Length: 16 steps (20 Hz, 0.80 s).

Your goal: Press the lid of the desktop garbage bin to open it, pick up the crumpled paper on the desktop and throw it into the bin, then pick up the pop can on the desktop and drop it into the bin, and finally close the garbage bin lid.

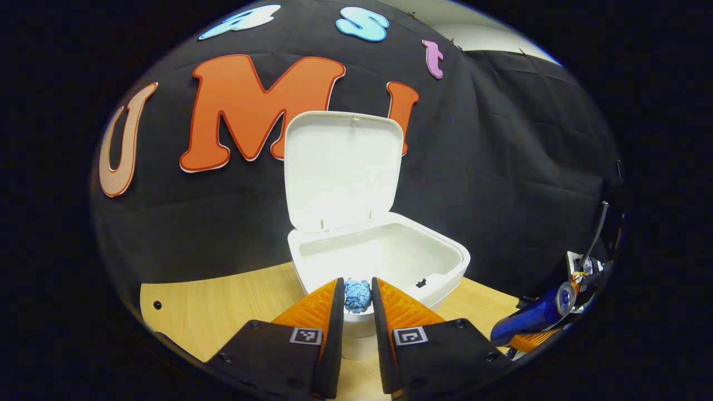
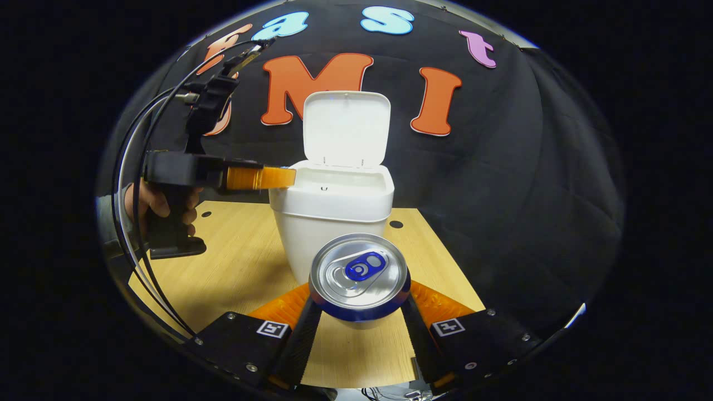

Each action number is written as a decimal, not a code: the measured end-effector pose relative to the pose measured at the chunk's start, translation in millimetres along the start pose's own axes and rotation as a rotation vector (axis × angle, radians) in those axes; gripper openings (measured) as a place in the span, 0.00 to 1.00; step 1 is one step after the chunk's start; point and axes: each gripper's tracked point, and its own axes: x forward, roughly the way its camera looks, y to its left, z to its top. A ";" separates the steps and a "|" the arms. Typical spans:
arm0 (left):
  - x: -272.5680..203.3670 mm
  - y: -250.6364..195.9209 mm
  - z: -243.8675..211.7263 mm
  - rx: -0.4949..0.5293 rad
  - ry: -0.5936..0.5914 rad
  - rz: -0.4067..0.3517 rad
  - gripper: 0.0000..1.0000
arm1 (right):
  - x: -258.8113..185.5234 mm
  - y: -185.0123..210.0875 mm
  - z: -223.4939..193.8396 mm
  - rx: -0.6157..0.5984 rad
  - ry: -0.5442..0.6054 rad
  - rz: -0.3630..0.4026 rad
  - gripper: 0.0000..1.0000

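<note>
The crumpled paper [image 1: 357,296] sits clamped between the fingers of my left gripper [image 1: 357,298], just in front of the near rim of the garbage bin [image 1: 384,262]; the lid [image 1: 342,167] stands upright behind the opening, so the way in is free; I judge the step in hand is to carry the paper over the rim and let it go; to do it well I must bring the fingertips ahead, past the rim and above the middle of the cavity, and only then part them, because a light ball can catch on the edge and roll back to the desk [image 1: 223,301]

The pop can [image 2: 359,277] is gripped from both sides by my right gripper [image 2: 360,303], its top toward the camera, with the bin straight ahead beyond it; it should wait until my left gripper leaves the opening

Hidden: the bottom of the bin, so I cannot tell what lies inside; the lower body of the can; how firmly the paper is held
</note>
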 end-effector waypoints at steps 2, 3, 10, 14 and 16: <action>-2.5 -2.5 1.7 0.009 0.001 -0.011 0.44 | -0.3 -4.9 14.9 0.001 -0.018 -0.006 0.79; -3.3 -3.4 2.3 0.010 -0.001 -0.014 0.57 | -1.1 -8.1 22.5 0.000 -0.029 -0.006 0.74; -25.2 9.1 0.9 0.031 -0.037 0.022 0.85 | 16.0 -29.8 71.1 -0.071 -0.095 -0.012 0.79; -42.8 19.7 -8.3 0.051 -0.041 0.062 0.95 | 22.4 -32.3 100.2 -0.101 -0.132 0.004 0.79; -51.5 26.2 -14.6 0.044 -0.036 0.089 0.97 | 26.8 -35.7 113.1 -0.118 -0.147 0.009 0.79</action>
